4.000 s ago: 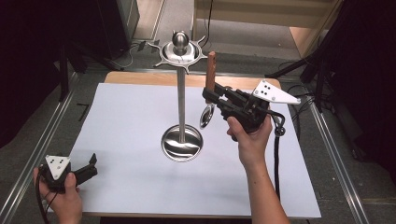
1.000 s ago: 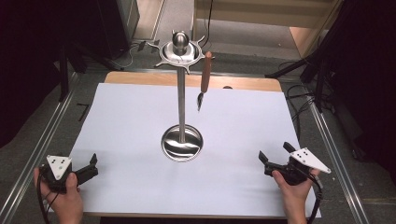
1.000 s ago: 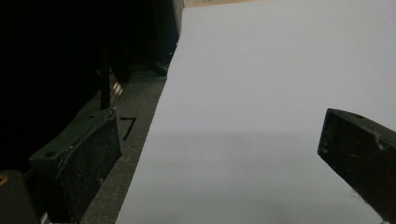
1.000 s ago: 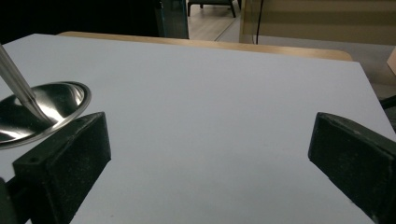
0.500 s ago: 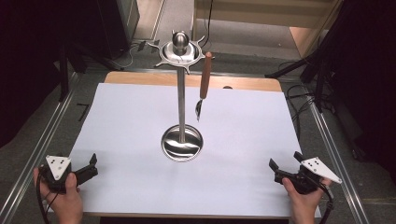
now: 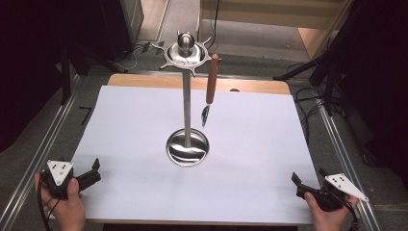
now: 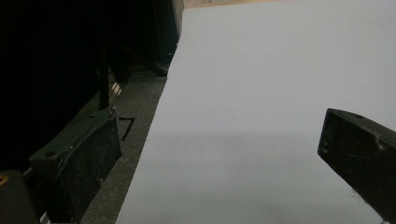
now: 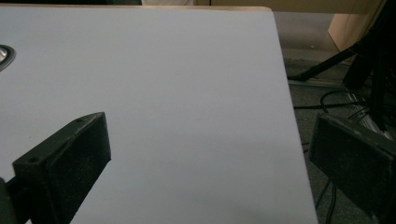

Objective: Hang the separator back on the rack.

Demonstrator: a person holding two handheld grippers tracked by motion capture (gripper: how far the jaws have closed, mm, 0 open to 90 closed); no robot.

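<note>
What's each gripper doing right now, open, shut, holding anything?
Left gripper: open, holding nothing, at the near left corner of the white table.
Right gripper: open, holding nothing, at the near right corner.

1. The bench (image 6: 144,82) is a pale wooden board; its bare wood shows as a strip along the 12 o'clock edge.
2. A white sheet (image 6: 250,159) covers nearly all of the bench top, evenly lit.
3. Metal rails (image 6: 347,159) run along the 3 o'clock and 9 o'clock sides of the bench.
4. Grey carpet floor (image 6: 33,144) surrounds the bench, with a small black corner mark at about 9 o'clock.
5. Black cables (image 6: 308,98) and dark stand legs (image 6: 332,72) lie on the floor toward 2 o'clock.
6. A light wooden panel (image 6: 269,9) stands at 12 o'clock; both far corners fall into deep shadow.
</note>
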